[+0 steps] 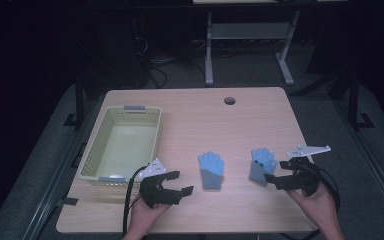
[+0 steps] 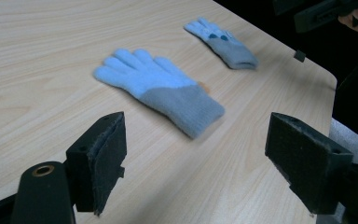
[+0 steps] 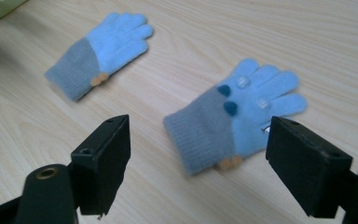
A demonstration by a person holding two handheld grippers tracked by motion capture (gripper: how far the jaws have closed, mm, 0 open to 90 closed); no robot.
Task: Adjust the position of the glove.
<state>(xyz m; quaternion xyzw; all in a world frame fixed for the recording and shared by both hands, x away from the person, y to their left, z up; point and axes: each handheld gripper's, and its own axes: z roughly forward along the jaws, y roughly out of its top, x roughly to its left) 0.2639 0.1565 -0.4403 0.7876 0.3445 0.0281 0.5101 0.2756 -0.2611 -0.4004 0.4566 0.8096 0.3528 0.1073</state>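
Observation:
Two small light-blue gloves with grey cuffs lie flat on the wooden table, fingers pointing away from me. The left glove [image 1: 211,170] [image 2: 161,91] [image 3: 102,49] lies just right of my left gripper [image 1: 180,182] [image 2: 196,135], which is open with nothing between its jaws. The right glove [image 1: 262,165] [image 3: 235,116] [image 2: 223,42] carries dark blue dots and lies directly in front of my right gripper [image 1: 273,181] [image 3: 199,128]. That gripper's jaws stand wide apart above the table, with the cuff seen between them but untouched.
A pale yellow slatted basket [image 1: 156,135] stands with nothing in it at the table's left, just behind my left hand; its corner [image 3: 0,7] shows in the right gripper view. A round cable hole [image 1: 229,100] sits near the far edge. The table's right edge [image 2: 324,77] is close.

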